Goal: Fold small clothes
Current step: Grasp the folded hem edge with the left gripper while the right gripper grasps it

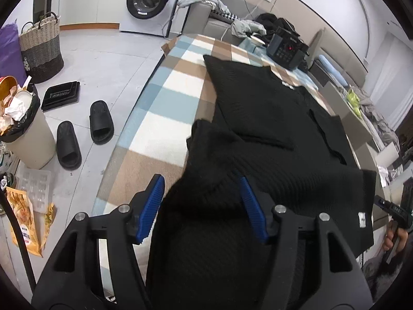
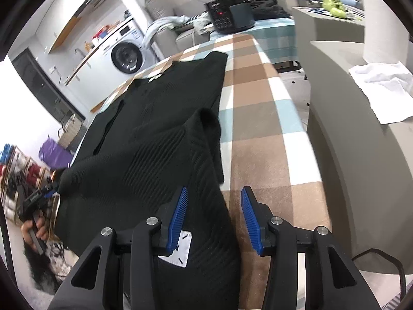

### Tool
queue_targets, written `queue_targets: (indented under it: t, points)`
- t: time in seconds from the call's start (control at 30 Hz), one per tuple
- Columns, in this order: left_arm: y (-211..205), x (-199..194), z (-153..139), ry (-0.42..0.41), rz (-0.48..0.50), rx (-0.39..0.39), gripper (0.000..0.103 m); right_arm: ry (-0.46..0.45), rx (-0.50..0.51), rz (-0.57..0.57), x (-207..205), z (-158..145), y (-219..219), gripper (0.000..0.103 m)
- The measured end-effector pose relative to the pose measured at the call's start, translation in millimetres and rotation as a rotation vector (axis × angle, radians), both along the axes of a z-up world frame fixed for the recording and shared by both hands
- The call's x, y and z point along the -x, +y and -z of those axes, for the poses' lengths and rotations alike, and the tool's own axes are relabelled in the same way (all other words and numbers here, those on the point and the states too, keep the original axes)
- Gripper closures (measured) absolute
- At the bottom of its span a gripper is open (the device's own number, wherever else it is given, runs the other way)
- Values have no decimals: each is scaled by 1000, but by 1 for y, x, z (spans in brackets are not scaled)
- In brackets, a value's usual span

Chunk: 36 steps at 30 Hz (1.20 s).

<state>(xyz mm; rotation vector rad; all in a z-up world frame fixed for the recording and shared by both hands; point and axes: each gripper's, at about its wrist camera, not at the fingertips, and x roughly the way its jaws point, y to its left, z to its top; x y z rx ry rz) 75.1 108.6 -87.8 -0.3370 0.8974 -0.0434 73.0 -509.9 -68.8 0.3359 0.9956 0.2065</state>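
Observation:
A black ribbed sweater (image 1: 258, 98) (image 2: 160, 103) lies spread on a checked blanket (image 1: 160, 98) (image 2: 258, 103), its near edge bunched up toward both grippers. In the left wrist view my left gripper (image 1: 200, 179) has its jaws apart, and a thick fold of the sweater lies between its blue pads (image 1: 152, 206) without being squeezed. My right gripper (image 2: 214, 190) also stands apart. The sweater hem with a white label (image 2: 178, 248) rests against the left pad, while bare blanket shows beside the right pad (image 2: 250, 219). Each gripper also appears small at the edge of the other view.
A black box-shaped device (image 1: 286, 49) (image 2: 229, 15) sits at the blanket's far end. Left of the bed on the floor are black slippers (image 1: 100, 121), a full bin (image 1: 25, 134), a woven basket (image 1: 41, 49) and a washing machine (image 1: 147, 0). A white cloth (image 2: 382, 87) lies on a grey surface at the right.

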Motion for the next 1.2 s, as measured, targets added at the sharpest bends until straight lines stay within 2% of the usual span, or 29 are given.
queue_targets:
  t: [0.17, 0.33, 0.6, 0.93, 1.0, 1.07, 1.13, 1.2]
  points:
    - [-5, 2, 14, 41, 1, -12, 44, 30, 5, -56, -9, 12, 13, 59]
    - [-5, 1, 23, 62, 5, -18, 44, 20, -48, -124, -5, 13, 21, 59]
    - [6, -4, 28, 64, -1, -25, 44, 31, -37, -117, 5, 13, 17, 59]
    - [-22, -11, 30, 58, 107, -161, 44, 29, -39, -134, 1, 13, 23, 59]
    - [-25, -9, 30, 56, 124, -168, 45, 29, -40, -138, 1, 13, 23, 59]
    - [-25, -5, 30, 52, 126, -170, 50, 29, -39, -137, 1, 14, 23, 59]
    - [-22, -3, 30, 48, 112, -184, 72, 30, -41, -137, 0, 14, 23, 59]
    - [-16, -1, 30, 41, 100, -168, 84, 29, -41, -139, -1, 15, 24, 59]
